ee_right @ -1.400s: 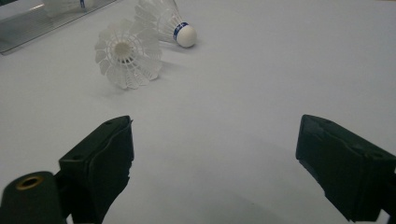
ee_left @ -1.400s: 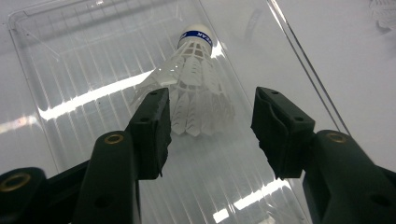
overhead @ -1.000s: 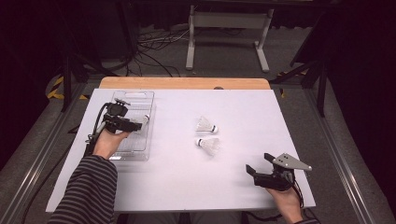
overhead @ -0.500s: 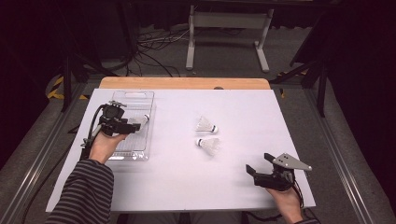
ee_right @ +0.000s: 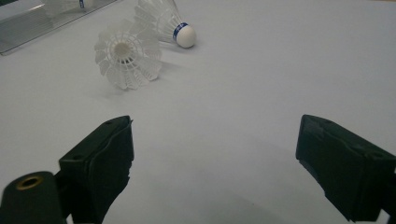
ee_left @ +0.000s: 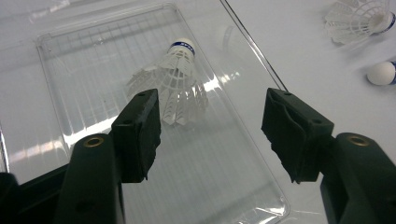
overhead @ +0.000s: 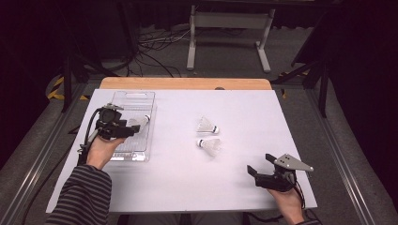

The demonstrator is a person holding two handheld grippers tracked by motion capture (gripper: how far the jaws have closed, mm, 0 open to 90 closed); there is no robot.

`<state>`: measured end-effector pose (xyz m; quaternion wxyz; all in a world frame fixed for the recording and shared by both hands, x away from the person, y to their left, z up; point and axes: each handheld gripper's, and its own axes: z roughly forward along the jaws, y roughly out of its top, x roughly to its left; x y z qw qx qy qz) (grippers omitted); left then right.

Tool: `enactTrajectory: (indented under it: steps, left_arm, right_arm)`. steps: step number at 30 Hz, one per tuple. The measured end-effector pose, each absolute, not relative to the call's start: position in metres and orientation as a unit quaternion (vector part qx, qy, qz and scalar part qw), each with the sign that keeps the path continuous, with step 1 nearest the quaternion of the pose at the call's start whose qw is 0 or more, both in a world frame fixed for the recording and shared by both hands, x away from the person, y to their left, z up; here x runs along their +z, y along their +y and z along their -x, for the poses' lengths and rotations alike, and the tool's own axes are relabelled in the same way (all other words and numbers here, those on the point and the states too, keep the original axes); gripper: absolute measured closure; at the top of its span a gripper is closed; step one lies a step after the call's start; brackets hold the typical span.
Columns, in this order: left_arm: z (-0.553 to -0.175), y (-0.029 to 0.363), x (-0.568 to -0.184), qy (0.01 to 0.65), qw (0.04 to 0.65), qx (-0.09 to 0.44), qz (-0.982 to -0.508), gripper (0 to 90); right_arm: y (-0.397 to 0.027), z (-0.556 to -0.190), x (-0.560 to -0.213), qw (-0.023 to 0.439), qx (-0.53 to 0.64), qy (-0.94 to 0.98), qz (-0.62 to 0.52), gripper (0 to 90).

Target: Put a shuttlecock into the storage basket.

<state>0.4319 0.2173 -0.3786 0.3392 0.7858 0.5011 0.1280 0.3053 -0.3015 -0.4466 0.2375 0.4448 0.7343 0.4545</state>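
black tongs (overhead: 137, 130), striped sleeve (overhead: 82, 197), grey three-cornered plate (overhead: 293, 162)

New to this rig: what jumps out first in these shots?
A white shuttlecock lies in the clear plastic tray at the table's left, just beyond the open left claw, free of its pads. Two more shuttlecocks lie side by side on the white tabletop mid-table, and the right claw rests open near the front right corner.

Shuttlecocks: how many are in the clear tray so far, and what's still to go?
Done: one shuttlecock lies in the clear tray, free of the left tool, whose jaws have just been opening above it. In hand: nothing; the right tool rests open on the table. Left: two shuttlecocks lie mid-table.
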Motion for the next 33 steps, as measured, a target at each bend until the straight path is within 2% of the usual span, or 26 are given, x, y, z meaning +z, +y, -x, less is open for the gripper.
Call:
enactTrajectory:
  steps: [33]
  left_arm:
    - [-0.395, 0.225, -0.375, 0.471, 0.396, 0.155, -0.773, 36.6]
  right_arm:
    - [-0.302, -0.305, -0.447, 0.237, 0.455, 0.733, -0.447, 12.0]
